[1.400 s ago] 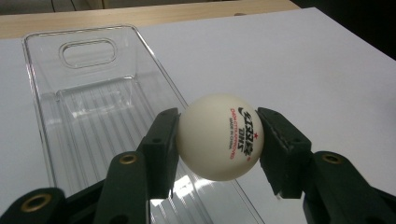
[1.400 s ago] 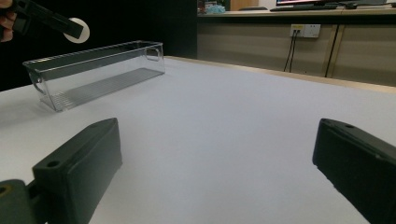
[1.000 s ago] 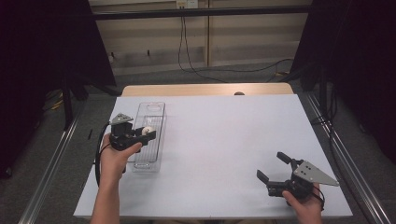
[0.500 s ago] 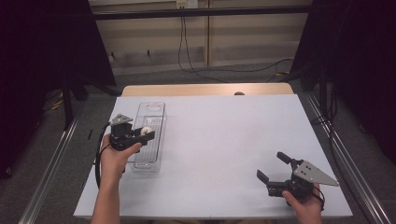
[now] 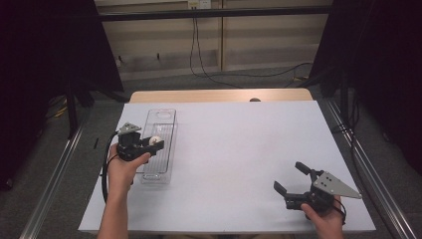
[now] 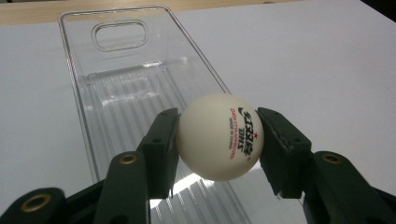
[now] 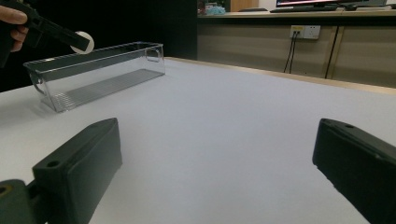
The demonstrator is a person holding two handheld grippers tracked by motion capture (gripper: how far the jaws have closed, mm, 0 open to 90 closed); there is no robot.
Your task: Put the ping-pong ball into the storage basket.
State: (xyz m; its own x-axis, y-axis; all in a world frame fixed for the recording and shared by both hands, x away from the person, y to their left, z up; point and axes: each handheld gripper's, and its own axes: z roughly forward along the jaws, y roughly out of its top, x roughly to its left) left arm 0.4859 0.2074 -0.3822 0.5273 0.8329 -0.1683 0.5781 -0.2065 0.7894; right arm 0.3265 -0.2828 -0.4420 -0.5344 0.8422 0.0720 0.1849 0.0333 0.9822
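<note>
At the left of the high view, the ball (image 5: 155, 141) sits clamped in my left tool (image 5: 152, 143) directly above the clear bin (image 5: 160, 172), whose long axis runs up the frame, while my right tool (image 5: 292, 180) rests wide open and empty at lower right.

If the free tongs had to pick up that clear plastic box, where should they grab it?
Probably at the long side wall of the clear box, from straight above. The wall is thin and upright with an open top, so one jaw could slip inside and one outside. The right tongs stand open and hold nothing. The left tongs hold a white ball over the box, so its near end is freer.
</note>
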